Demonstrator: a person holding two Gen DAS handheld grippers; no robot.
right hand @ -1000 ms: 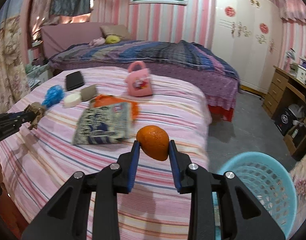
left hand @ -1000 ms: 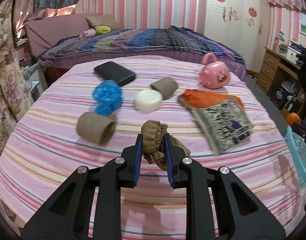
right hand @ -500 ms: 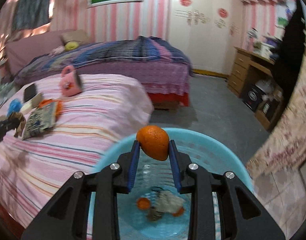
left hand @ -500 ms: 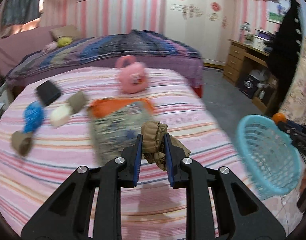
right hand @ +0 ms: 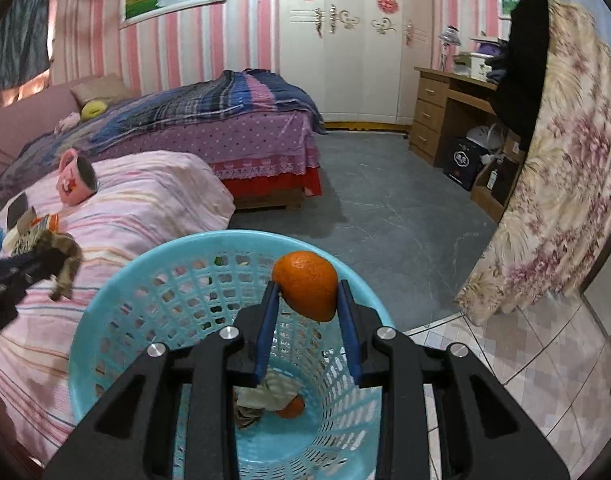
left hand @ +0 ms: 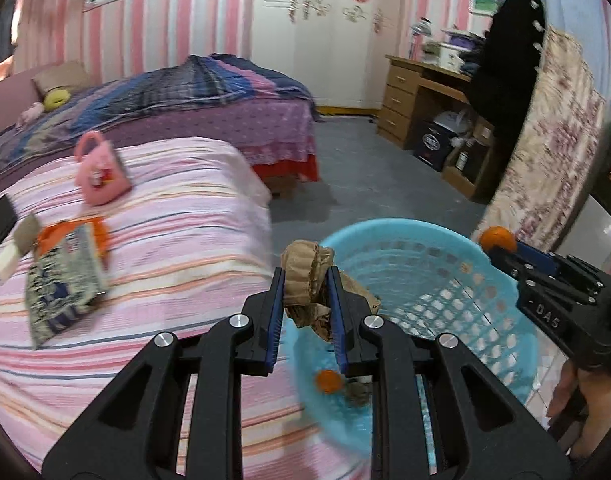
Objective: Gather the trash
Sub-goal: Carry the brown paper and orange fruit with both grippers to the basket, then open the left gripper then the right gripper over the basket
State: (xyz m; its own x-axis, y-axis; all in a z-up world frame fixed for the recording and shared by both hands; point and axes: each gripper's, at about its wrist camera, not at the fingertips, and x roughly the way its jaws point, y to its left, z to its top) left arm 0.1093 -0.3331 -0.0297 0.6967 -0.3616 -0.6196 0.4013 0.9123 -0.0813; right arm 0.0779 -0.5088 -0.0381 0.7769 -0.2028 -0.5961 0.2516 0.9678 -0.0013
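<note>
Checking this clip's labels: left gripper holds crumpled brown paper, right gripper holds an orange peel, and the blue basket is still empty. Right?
Not quite: the basket is not empty. The right wrist view shows an orange piece and crumpled scraps at its bottom. The left gripper does hold brown paper; the right gripper holds the orange peel.

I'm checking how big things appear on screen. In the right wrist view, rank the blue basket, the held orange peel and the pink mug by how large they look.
1. Blue basket, by far the largest.
2. Orange peel, held in the right gripper.
3. Pink mug on the bed.
The peel and mug look nearly alike, and the peel sits much nearer the camera, so their order is unsure.

Basket point(right hand: 117, 320) right of bed point(right hand: 153, 208), mug point(right hand: 75, 178) on bed
</note>
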